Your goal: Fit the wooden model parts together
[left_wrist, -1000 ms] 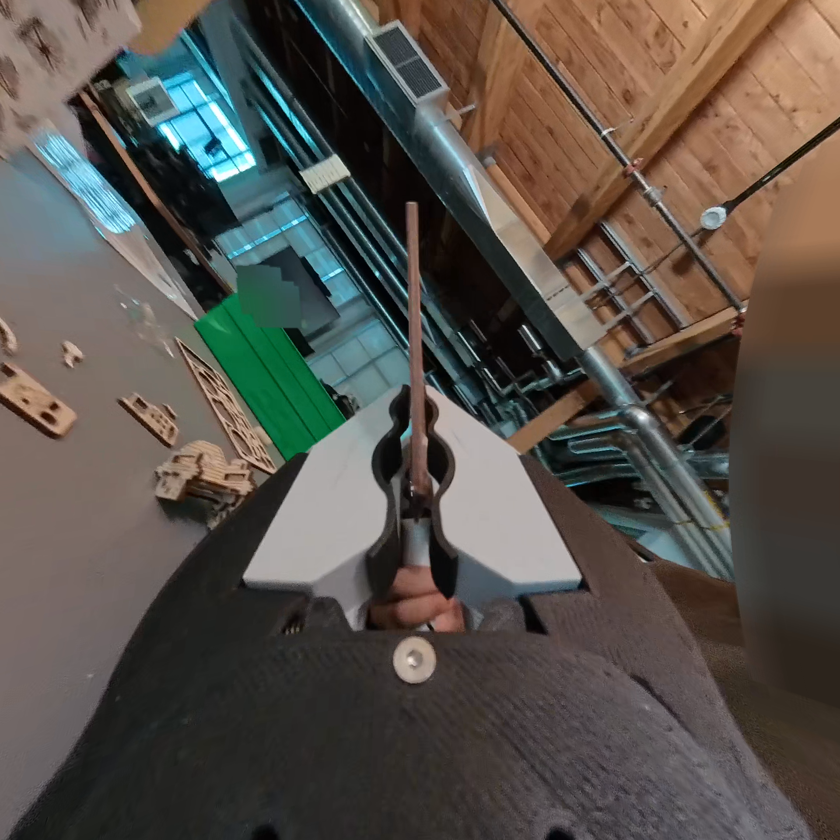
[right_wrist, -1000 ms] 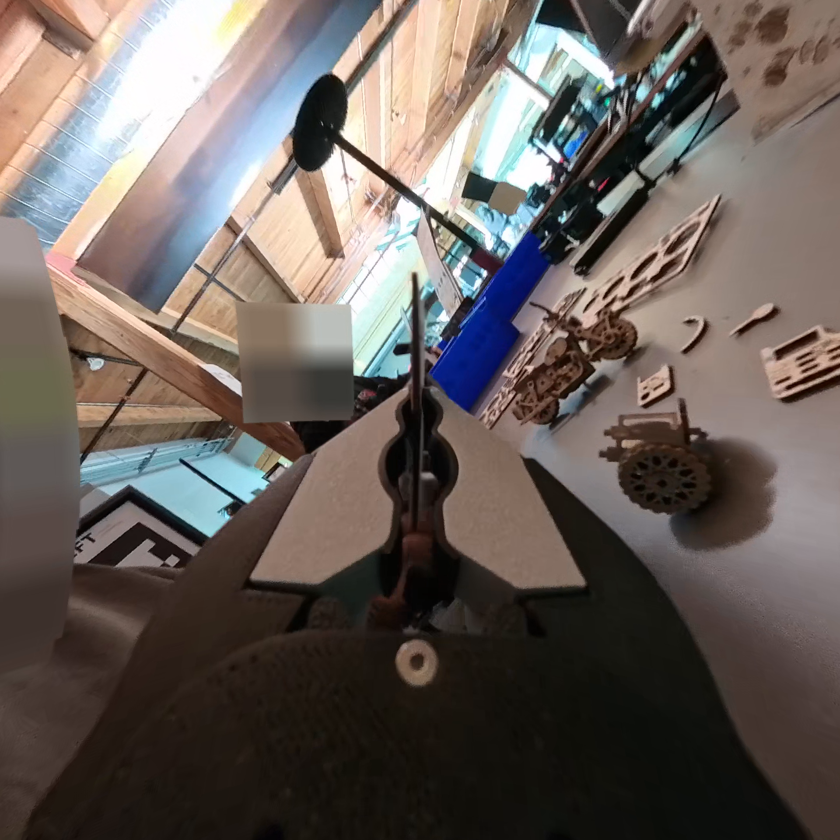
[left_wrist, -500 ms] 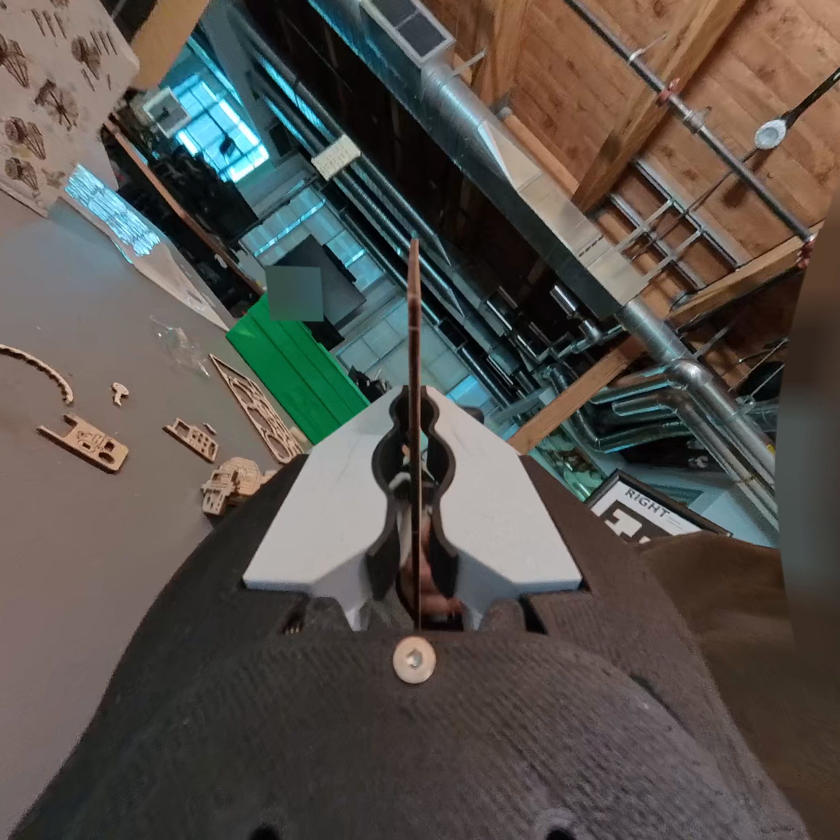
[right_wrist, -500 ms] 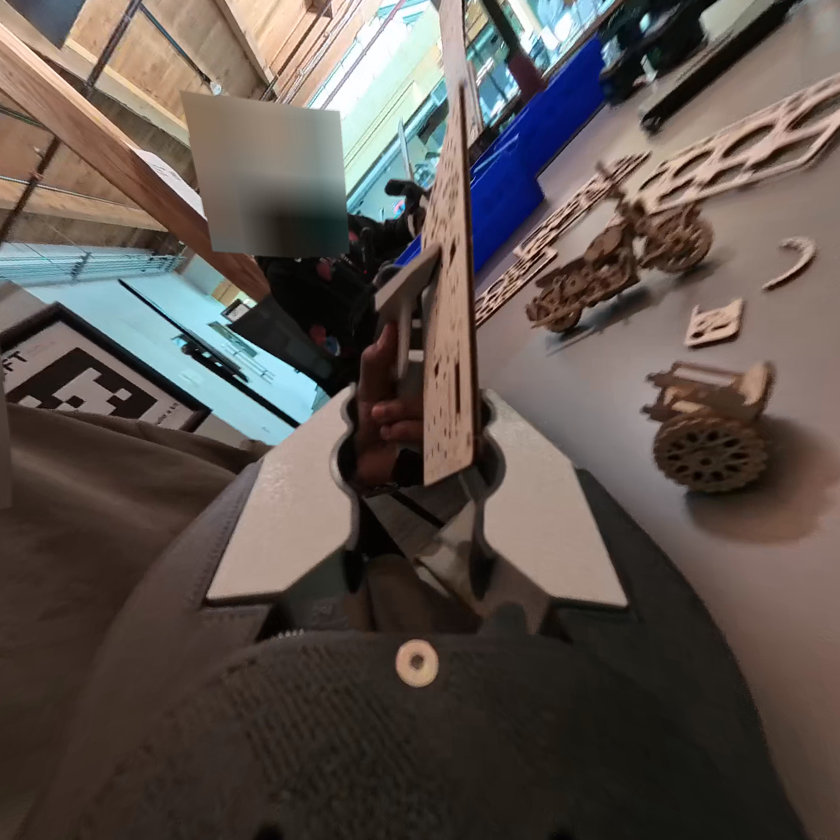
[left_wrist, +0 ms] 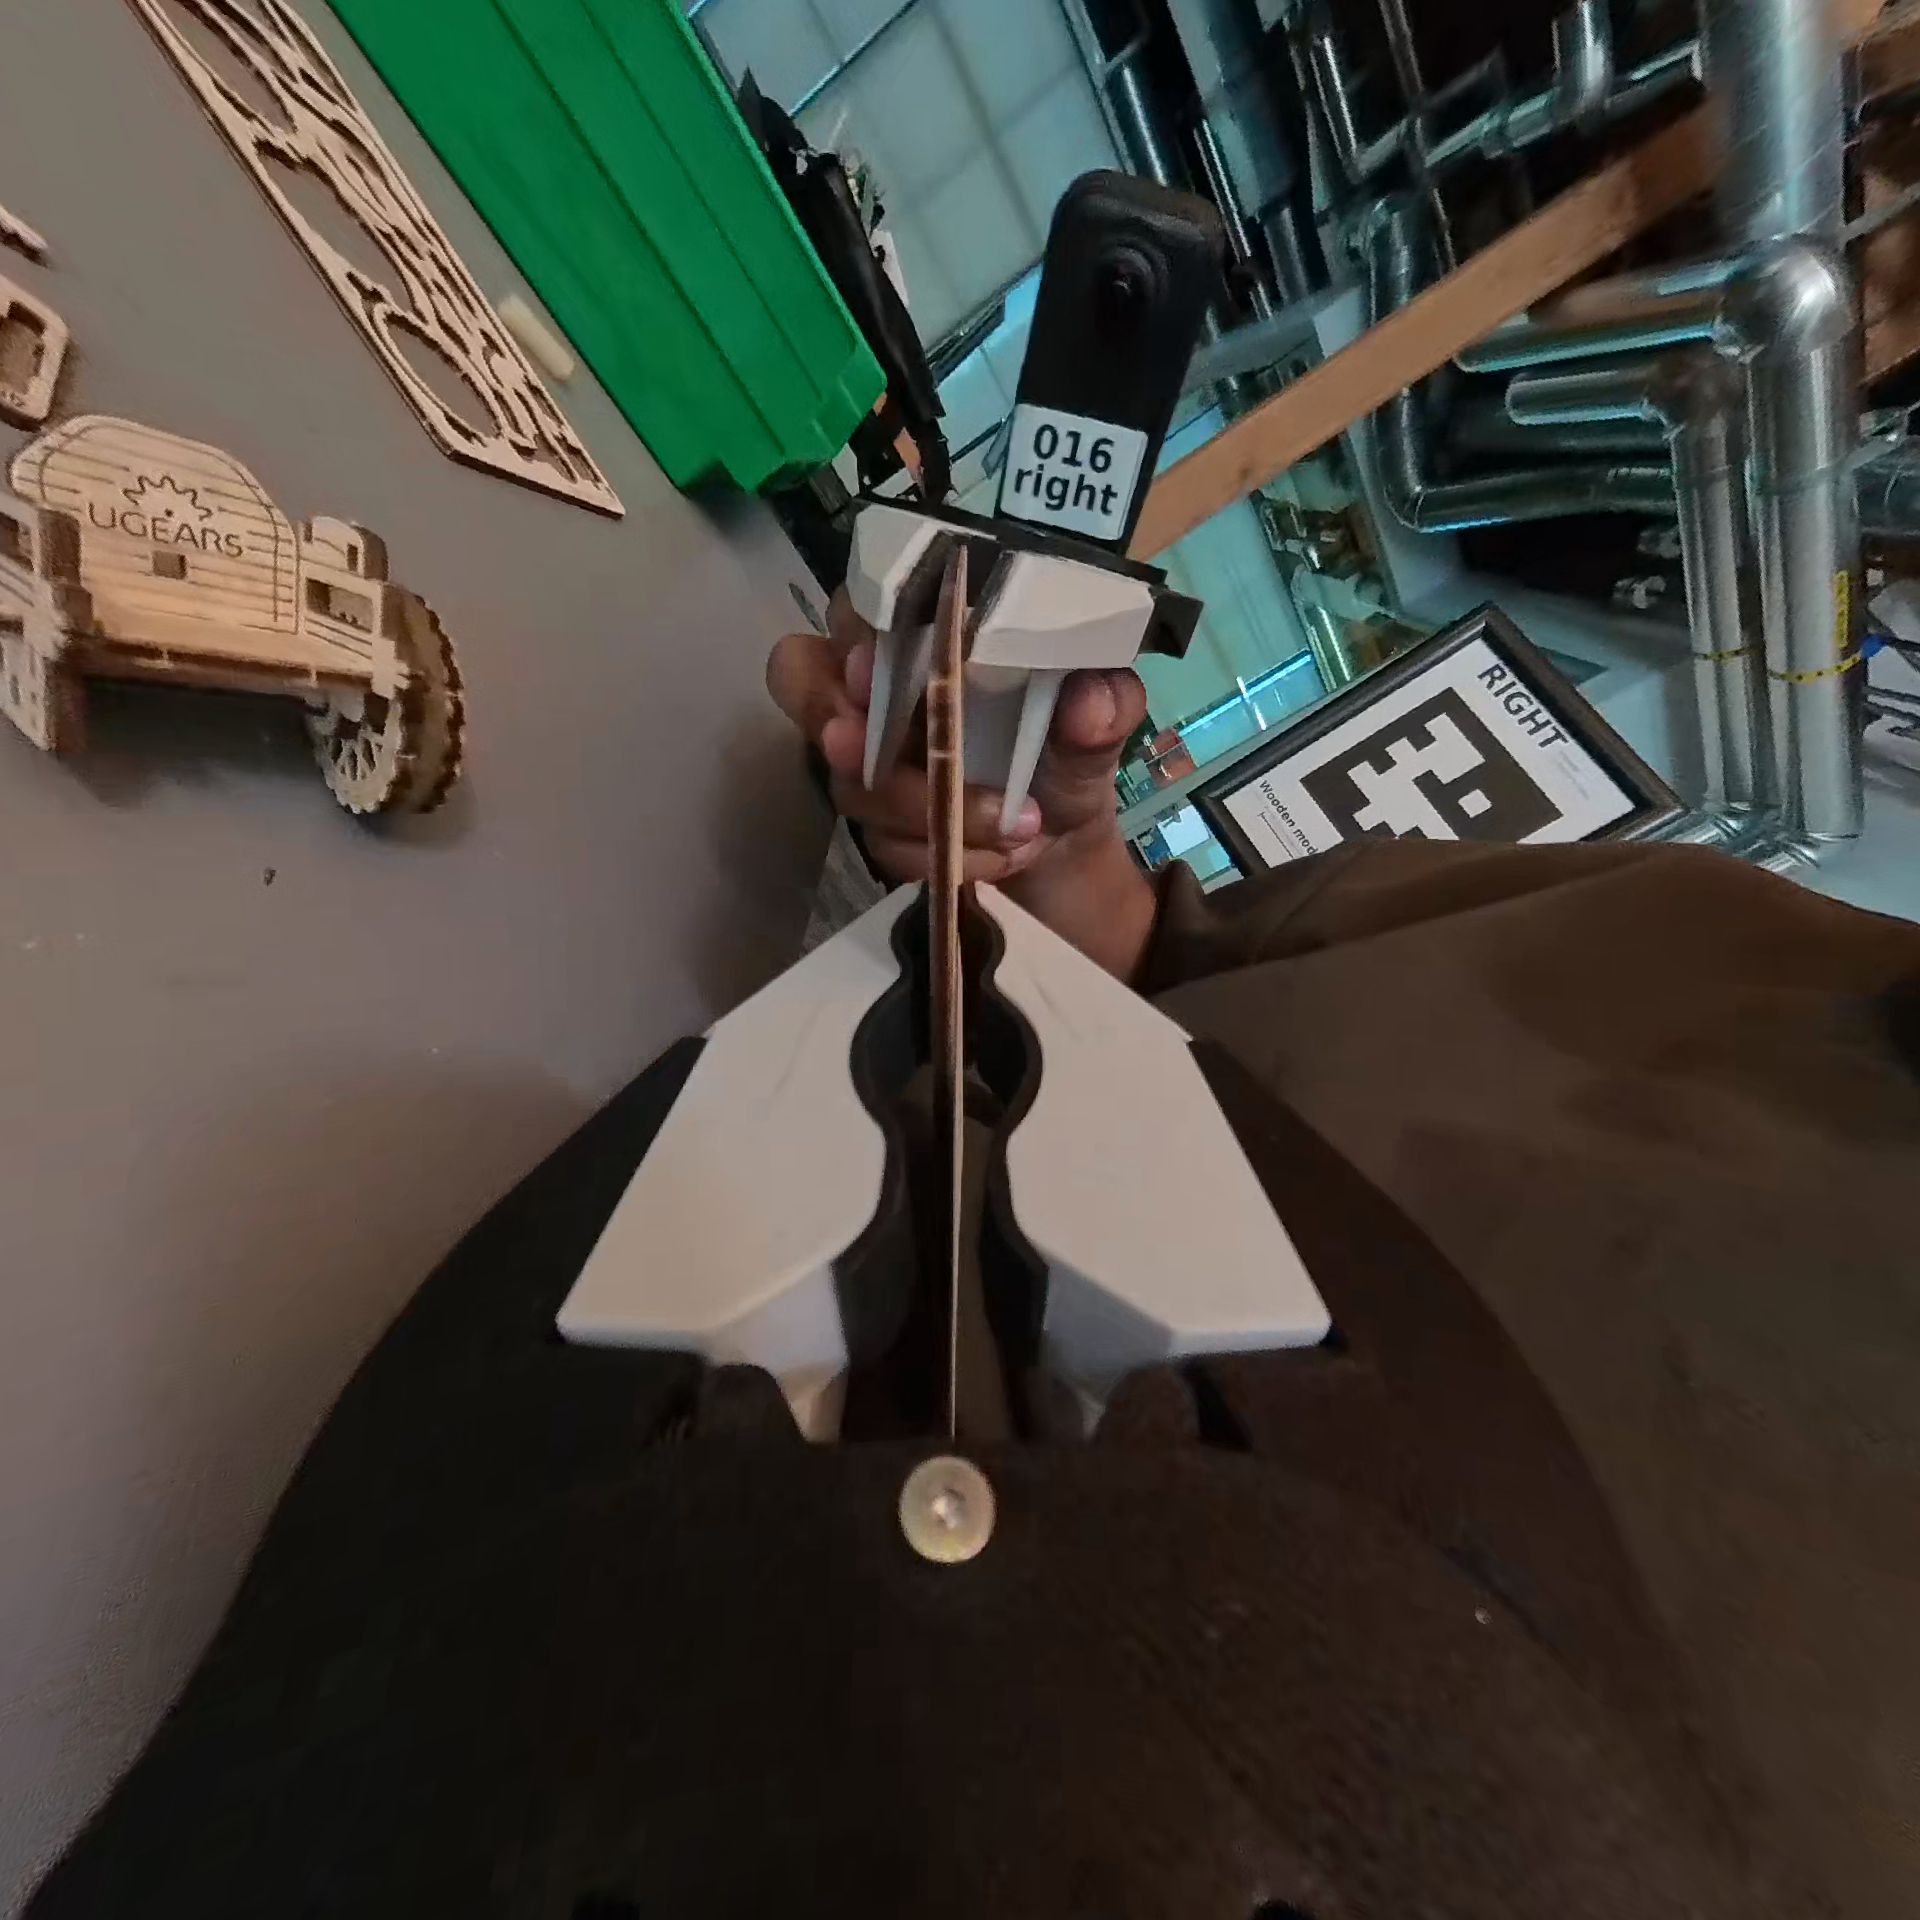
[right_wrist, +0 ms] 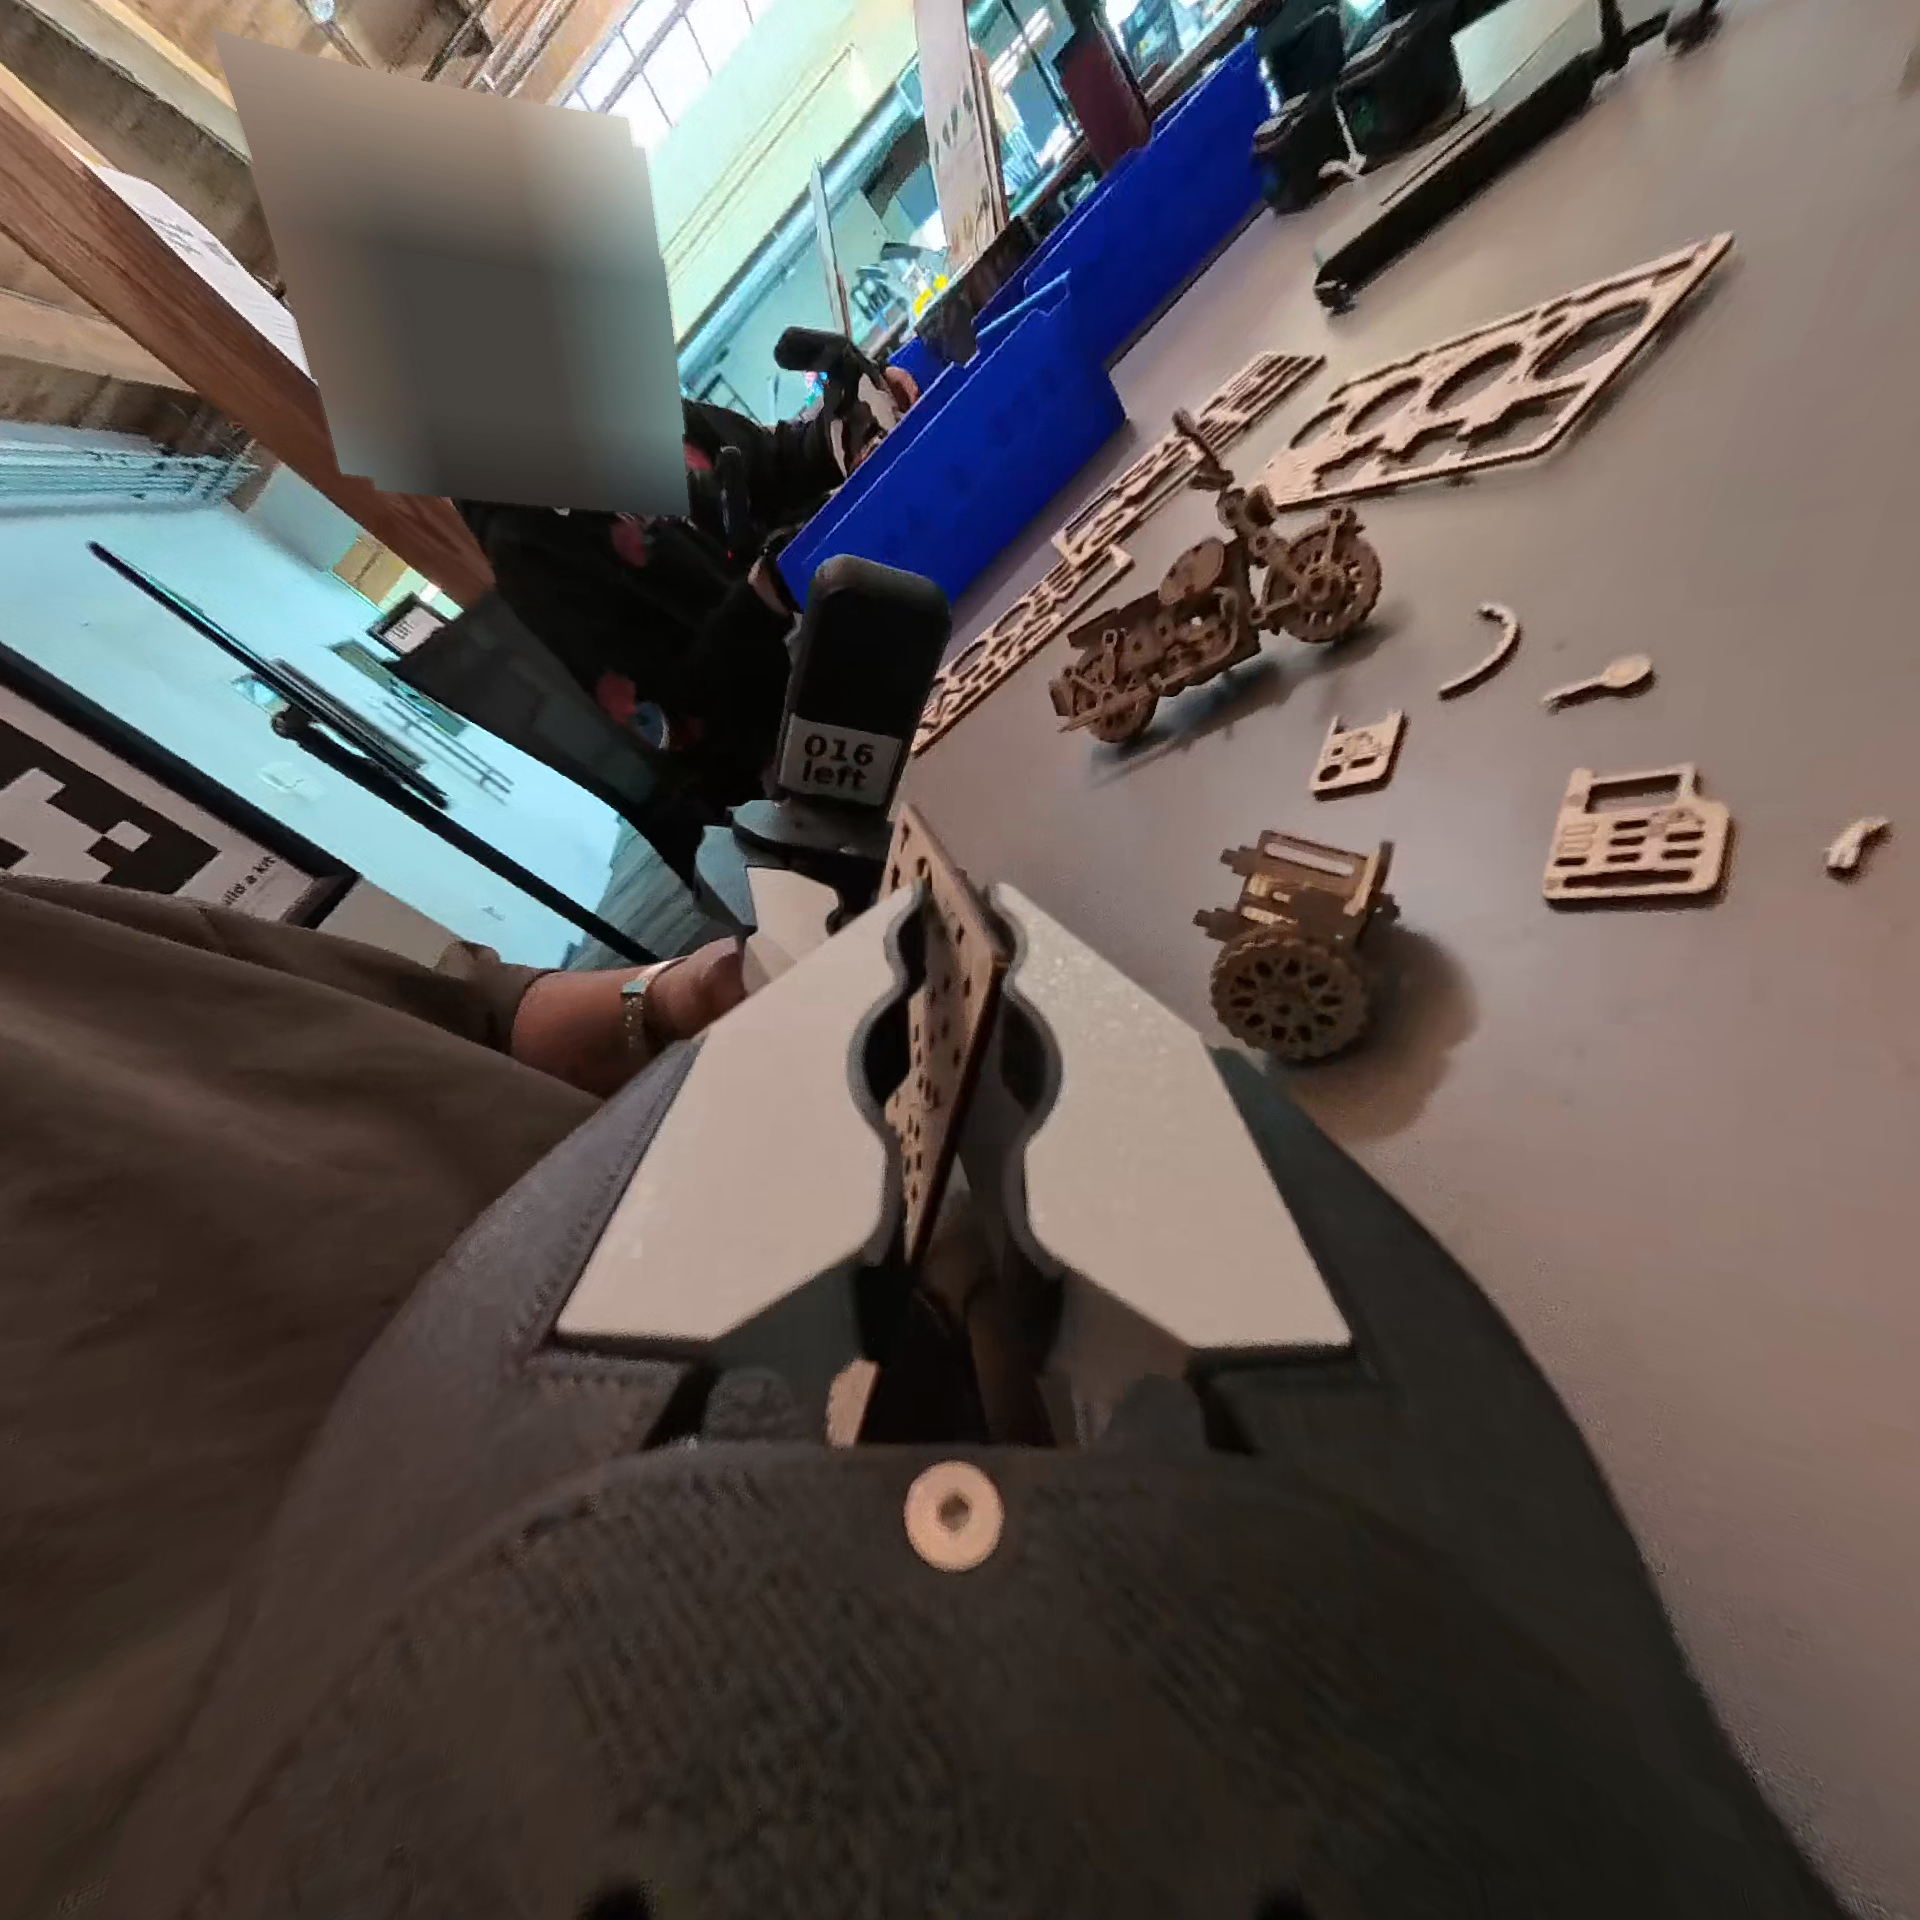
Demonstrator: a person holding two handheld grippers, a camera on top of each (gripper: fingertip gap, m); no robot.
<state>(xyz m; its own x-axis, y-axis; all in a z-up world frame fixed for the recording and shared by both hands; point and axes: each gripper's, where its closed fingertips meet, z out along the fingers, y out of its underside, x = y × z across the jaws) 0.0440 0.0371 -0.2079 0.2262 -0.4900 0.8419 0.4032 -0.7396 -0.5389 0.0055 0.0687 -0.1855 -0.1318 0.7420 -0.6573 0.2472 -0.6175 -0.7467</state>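
A thin perforated wooden sheet (left_wrist: 945, 790) is held in the air, seen edge-on in the left wrist view. My left gripper (left_wrist: 948, 904) is shut on its near end. My right gripper (left_wrist: 956, 566) faces me and grips the far end, with a hand behind it. In the right wrist view the same sheet (right_wrist: 940, 1029) leans between my right gripper's (right_wrist: 956, 899) jaws, which are closed against it. The left gripper (right_wrist: 810, 894) shows just beyond, partly hidden by the sheet.
On the grey table (right_wrist: 1558, 1299) stand a wooden motorcycle (right_wrist: 1216, 613), a small wheeled assembly (right_wrist: 1299, 935), loose flat pieces (right_wrist: 1636, 836) and empty fret sheets (right_wrist: 1507, 384). A wooden truck (left_wrist: 229, 603), a green bin (left_wrist: 623, 208) and a blue bin (right_wrist: 987, 447) sit nearby. The left gripper's tips are roughly 5 cm from the right gripper's.
Both grippers have tilted down from the ceiling towards the table and each other. The right gripper opened half a second ago and has closed on the sheet again.
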